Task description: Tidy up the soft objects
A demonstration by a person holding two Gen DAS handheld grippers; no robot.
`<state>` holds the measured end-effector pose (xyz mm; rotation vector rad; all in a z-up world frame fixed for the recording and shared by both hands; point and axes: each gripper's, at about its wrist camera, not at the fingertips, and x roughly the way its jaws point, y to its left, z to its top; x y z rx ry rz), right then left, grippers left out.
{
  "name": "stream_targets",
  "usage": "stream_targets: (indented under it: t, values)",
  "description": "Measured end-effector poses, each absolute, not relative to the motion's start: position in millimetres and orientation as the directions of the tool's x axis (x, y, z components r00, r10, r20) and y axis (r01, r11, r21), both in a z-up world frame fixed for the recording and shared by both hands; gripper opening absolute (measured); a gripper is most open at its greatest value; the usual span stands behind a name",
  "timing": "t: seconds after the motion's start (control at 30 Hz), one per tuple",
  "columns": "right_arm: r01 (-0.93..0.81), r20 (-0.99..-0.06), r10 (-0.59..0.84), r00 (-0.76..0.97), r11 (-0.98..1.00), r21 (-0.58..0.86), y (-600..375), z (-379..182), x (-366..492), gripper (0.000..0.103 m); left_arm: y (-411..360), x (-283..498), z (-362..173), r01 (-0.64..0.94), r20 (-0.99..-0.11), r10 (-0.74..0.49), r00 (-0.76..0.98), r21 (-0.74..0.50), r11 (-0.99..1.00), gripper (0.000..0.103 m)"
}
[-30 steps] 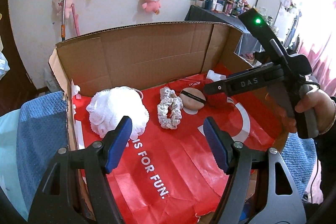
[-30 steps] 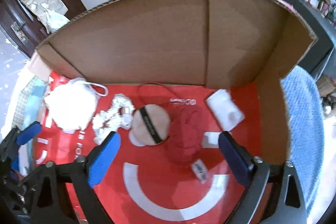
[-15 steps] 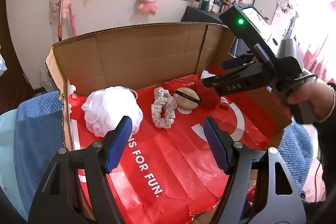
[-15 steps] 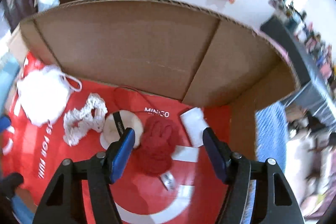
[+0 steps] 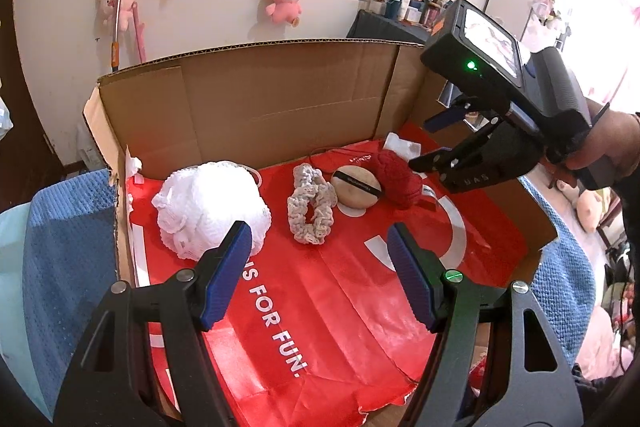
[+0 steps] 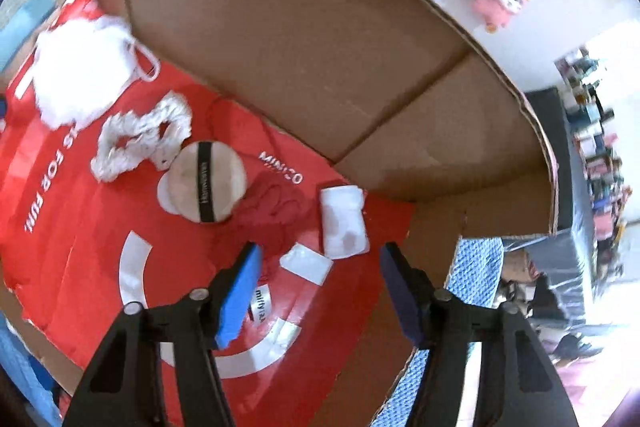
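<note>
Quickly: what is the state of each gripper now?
Left gripper: open, holding nothing.
Right gripper: open, jaws just closing around the red yarn, not yet gripping it.

A fluffy white mesh pouf (image 5: 208, 205), a cream crocheted scrunchie (image 5: 311, 205), a round beige powder puff (image 5: 357, 185) with a black band and a red knitted bundle (image 5: 398, 175) lie in a row on red paper. A small white folded pad (image 6: 343, 221) lies just beside the red bundle, near the box's corner.
</note>
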<state>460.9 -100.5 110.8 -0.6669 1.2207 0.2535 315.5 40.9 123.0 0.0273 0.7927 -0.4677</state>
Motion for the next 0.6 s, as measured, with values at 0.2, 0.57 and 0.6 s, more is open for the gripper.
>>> stream_targets:
  t: [0.2,0.57,0.6]
  values:
    - [-0.587,-0.917,-0.222,0.332,0.712,-0.385,-85,105,454,0.055,41,315,123,0.414,-0.690,-0.396,0.606,-0.152,0.898,0.069]
    - [-0.649,-0.914,-0.272,0.302,0.644,-0.405,-98,90,459,0.048,44,312,122,0.411,-0.692,-0.402,0.599,-0.166,0.897,0.069]
    - [-0.652,-0.914,-0.272,0.302,0.640,-0.406,-100,89,463,0.048,44,313,122,0.410,-0.694,-0.401,0.598,-0.165,0.897,0.069]
